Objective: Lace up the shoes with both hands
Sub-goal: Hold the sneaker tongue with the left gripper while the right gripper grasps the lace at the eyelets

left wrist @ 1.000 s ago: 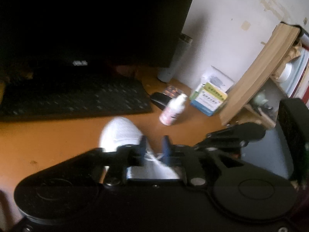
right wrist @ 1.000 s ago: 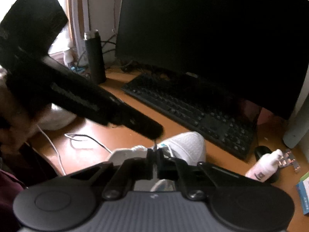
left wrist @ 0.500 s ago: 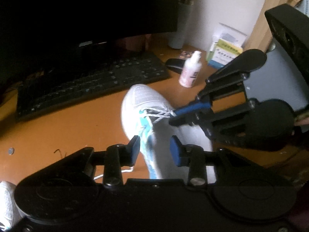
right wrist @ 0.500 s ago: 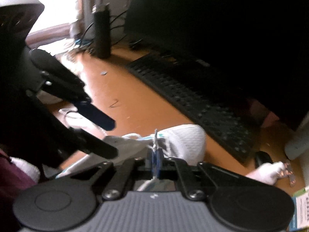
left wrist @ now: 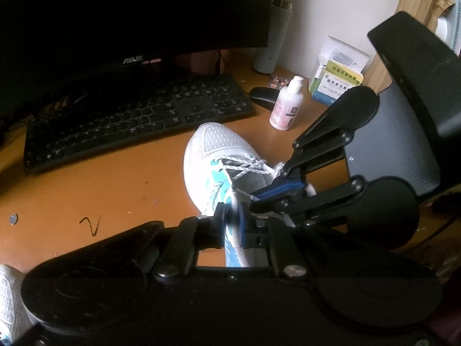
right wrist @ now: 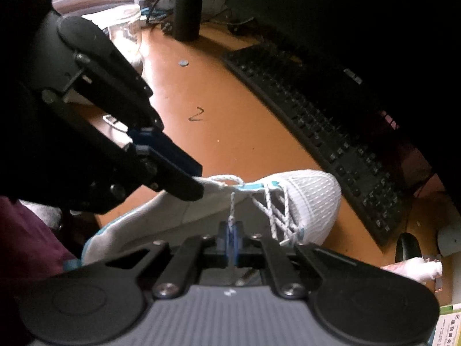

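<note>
The white mesh sneaker with teal trim [left wrist: 219, 155] lies on the orange tabletop [left wrist: 100, 190], its speckled white lace [right wrist: 276, 213] crossing only the front eyelets. The right hand-held gripper [right wrist: 231, 232] is clamped on one lace end; the left hand-held gripper [right wrist: 196, 183] is closing on the other. The upper eyelets and the bow seem left.

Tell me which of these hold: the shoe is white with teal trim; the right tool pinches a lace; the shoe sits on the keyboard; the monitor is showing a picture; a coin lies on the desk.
1. The shoe is white with teal trim. True.
2. The right gripper pinches a lace. True.
3. The shoe sits on the keyboard. False: it rests on the desk, in front of the keyboard.
4. The monitor is showing a picture. False: its screen is dark.
5. A coin lies on the desk. True.
</note>
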`<control>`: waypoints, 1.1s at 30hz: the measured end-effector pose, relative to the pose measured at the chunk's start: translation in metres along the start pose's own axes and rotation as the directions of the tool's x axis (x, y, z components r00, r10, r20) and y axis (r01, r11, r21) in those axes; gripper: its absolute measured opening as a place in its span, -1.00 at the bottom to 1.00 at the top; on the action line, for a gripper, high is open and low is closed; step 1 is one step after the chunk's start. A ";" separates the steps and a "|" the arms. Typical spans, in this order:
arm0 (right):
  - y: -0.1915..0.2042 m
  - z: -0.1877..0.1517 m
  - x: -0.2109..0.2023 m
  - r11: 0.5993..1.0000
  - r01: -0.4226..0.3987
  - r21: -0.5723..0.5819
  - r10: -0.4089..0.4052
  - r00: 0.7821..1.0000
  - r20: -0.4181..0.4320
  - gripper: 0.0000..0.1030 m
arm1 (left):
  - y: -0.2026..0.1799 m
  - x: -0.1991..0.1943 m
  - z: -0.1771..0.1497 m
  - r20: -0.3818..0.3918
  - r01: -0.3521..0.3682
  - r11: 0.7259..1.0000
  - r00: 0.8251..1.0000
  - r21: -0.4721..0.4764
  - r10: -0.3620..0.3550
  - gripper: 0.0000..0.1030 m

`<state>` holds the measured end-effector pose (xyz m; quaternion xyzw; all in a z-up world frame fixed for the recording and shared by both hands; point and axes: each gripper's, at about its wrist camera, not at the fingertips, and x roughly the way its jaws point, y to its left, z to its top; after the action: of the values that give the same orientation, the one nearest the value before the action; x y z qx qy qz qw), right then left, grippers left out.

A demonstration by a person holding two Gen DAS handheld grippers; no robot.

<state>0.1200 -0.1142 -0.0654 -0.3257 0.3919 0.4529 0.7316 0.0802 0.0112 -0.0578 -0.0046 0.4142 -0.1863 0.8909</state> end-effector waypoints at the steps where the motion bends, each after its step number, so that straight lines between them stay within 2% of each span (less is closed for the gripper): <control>1: 0.000 0.000 0.001 1.000 0.000 0.000 0.000 1.000 -0.001 -0.93 | 0.000 0.000 0.000 0.000 0.001 1.000 1.000 -0.001 -0.001 -0.88; 33: 0.004 0.003 0.013 0.999 -0.013 0.030 0.013 1.000 -0.007 -0.93 | -0.001 0.001 0.000 -0.005 -0.001 1.000 1.000 -0.011 0.001 -0.88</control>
<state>0.1211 -0.1052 -0.0761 -0.3136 0.4033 0.4508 0.7320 0.0803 0.0097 -0.0586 -0.0090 0.4173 -0.1833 0.8900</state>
